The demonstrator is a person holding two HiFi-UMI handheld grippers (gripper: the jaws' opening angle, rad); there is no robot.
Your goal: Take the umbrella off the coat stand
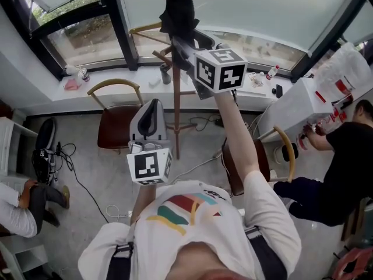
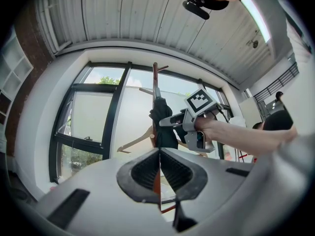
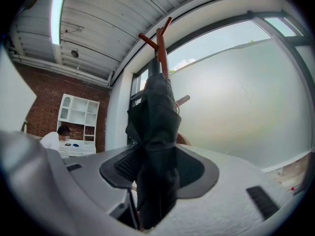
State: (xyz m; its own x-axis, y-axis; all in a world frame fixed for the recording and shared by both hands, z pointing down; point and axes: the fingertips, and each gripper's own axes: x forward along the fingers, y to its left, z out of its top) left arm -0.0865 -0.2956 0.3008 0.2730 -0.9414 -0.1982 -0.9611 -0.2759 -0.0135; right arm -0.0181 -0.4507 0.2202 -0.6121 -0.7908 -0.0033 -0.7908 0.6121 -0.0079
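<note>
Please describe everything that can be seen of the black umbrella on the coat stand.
The umbrella is black, of thin fabric as it looks, folded shut with loose pleats and cinched near its middle. It hangs upright against the reddish wooden coat stand, its top just below the upper pegs. The right gripper has its fingers pressed on both sides of the cinched part.

The umbrella [image 1: 178, 7] hangs on the coat stand [image 1: 176, 115] before the window [image 1: 256, 4], between the jaws of the right tool [image 1: 185, 50].
</note>
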